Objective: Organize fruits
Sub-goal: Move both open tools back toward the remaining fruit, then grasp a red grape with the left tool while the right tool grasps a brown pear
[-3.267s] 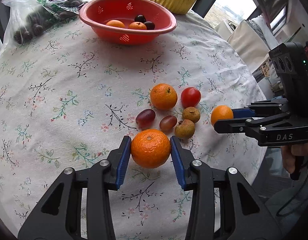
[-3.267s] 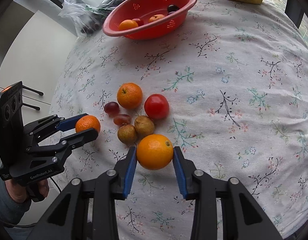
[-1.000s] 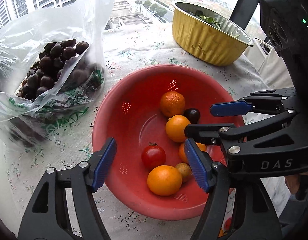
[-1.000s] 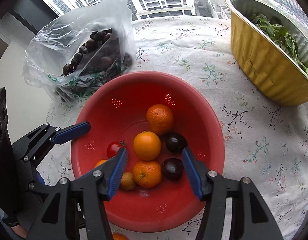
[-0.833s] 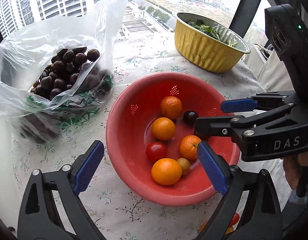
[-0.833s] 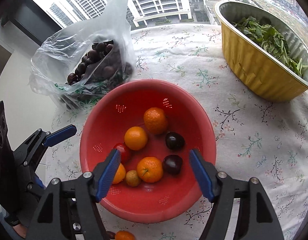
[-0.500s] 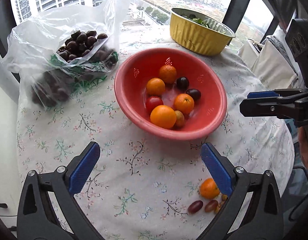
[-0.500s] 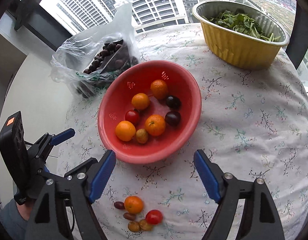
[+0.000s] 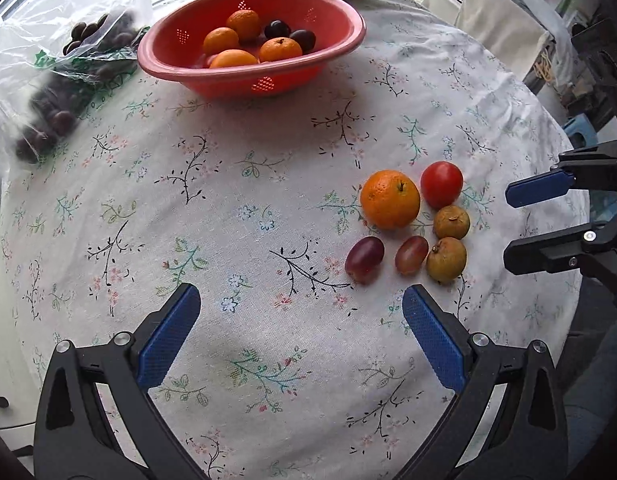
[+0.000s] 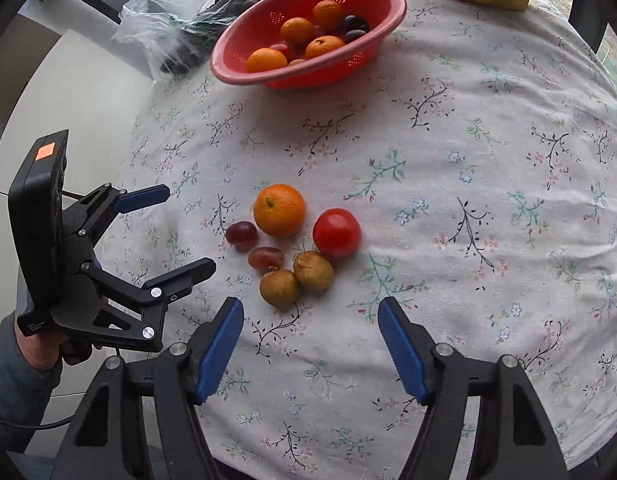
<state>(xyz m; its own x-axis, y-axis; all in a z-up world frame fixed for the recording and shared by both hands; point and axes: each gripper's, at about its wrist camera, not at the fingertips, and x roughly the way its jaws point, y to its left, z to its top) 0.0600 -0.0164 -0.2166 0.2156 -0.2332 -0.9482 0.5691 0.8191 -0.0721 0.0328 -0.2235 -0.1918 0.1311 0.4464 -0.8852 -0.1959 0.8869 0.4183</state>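
Red colander [image 9: 350,46] part-filled, both grippers [image 9: 300,336] [image 10: 310,344] w/ jaws apart & empty over loose pile; next: clamp orange [image 10: 279,210], carry over.

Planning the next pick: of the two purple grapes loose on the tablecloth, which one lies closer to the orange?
The rounder grape, the one farther from the two brown fruits. It lies right beside the orange, while the longer grape sits lower, next to a brown fruit.

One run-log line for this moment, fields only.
left claw: open, empty | right claw: open, empty | loose pile: six fruits on tablecloth | red colander: partly filled
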